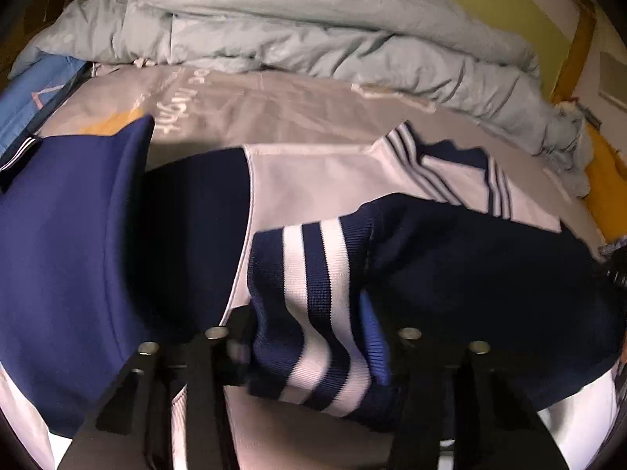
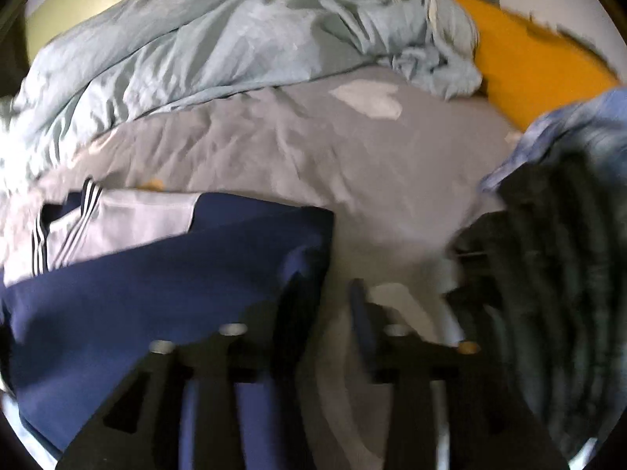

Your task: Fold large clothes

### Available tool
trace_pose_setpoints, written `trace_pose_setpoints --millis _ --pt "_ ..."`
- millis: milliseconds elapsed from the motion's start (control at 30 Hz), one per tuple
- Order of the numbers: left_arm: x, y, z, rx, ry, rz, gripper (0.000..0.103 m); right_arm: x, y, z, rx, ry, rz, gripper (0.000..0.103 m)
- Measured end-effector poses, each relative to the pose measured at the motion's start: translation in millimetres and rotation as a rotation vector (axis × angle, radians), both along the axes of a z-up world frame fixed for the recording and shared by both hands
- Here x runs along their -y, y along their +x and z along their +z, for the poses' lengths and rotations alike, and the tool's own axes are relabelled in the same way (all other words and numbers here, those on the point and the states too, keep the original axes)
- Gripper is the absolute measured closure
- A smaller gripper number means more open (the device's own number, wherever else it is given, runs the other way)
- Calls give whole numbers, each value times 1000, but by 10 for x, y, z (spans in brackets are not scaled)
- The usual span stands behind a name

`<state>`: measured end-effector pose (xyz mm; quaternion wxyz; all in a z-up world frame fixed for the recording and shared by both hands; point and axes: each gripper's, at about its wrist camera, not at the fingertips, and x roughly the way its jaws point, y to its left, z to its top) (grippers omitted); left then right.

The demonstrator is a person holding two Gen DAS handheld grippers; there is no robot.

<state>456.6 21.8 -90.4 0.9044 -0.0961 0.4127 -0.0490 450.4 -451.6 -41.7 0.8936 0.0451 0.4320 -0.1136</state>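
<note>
A navy and white track jacket [image 1: 321, 172] lies on the grey bed sheet [image 1: 274, 105]. In the left wrist view its striped navy-and-white ribbed cuff [image 1: 313, 305] sits between the fingers of my left gripper [image 1: 313, 352], which is shut on it, with the navy sleeve [image 1: 490, 274] trailing to the right. In the right wrist view the jacket [image 2: 156, 274] lies to the left, its white chest panel and striped collar [image 2: 66, 227] at the far left. My right gripper [image 2: 317, 313] is open beside the jacket's navy edge, holding nothing.
A crumpled pale blue duvet [image 1: 313, 31] is heaped at the back of the bed, also in the right wrist view [image 2: 196, 39]. A dark knitted garment [image 2: 556, 274] and a blue cloth [image 2: 568, 125] lie at the right. An orange surface [image 2: 529, 58] borders the bed.
</note>
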Motion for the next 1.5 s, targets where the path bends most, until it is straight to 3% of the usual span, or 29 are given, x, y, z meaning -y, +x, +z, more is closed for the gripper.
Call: trace_pose_setpoints --millis 100,133,233,333,467,567,633,700,800,967,1100,1200,1300,1500 --pt "-121 -103 181 84 -57 25 75 -98 -100 56 -17 -42 31 46" --pt "-165 -171 272 131 -47 53 77 -123 -126 70 -20 -58 21 39" --pt "-223 -251 380 177 17 130 77 -200 -192 157 -7 -69 -5 32" --pt "-270 -160 274 105 79 178 78 -282 -237 274 39 -46 -32 26" --pt "-378 -58 141 39 7 170 78 -413 -281 257 100 9 -73 22" --pt "-459 -53 66 28 -78 154 77 -501 -167 34 27 11 -64 22" --pt "-461 -56 76 33 -86 147 77 -521 -121 -86 -16 -18 -84 22" --pt "-424 -98 128 59 -64 138 75 -461 -120 -126 -33 13 -92 23" --pt "-416 -195 292 106 -30 123 61 -439 -244 57 21 6 -117 23" --pt "-545 -621 782 342 -15 136 16 -828 -581 684 178 -66 -19 21" --pt "-615 -759 958 414 28 163 16 -1264 -845 1088 318 -80 83 5" --pt "-653 -725 949 398 19 167 16 -1519 -933 1186 381 -48 124 4" --pt "-634 -727 918 396 57 182 16 -1720 -972 1091 419 -5 167 3" --pt "-609 -759 924 415 73 178 15 -1947 -895 781 372 -33 209 3"
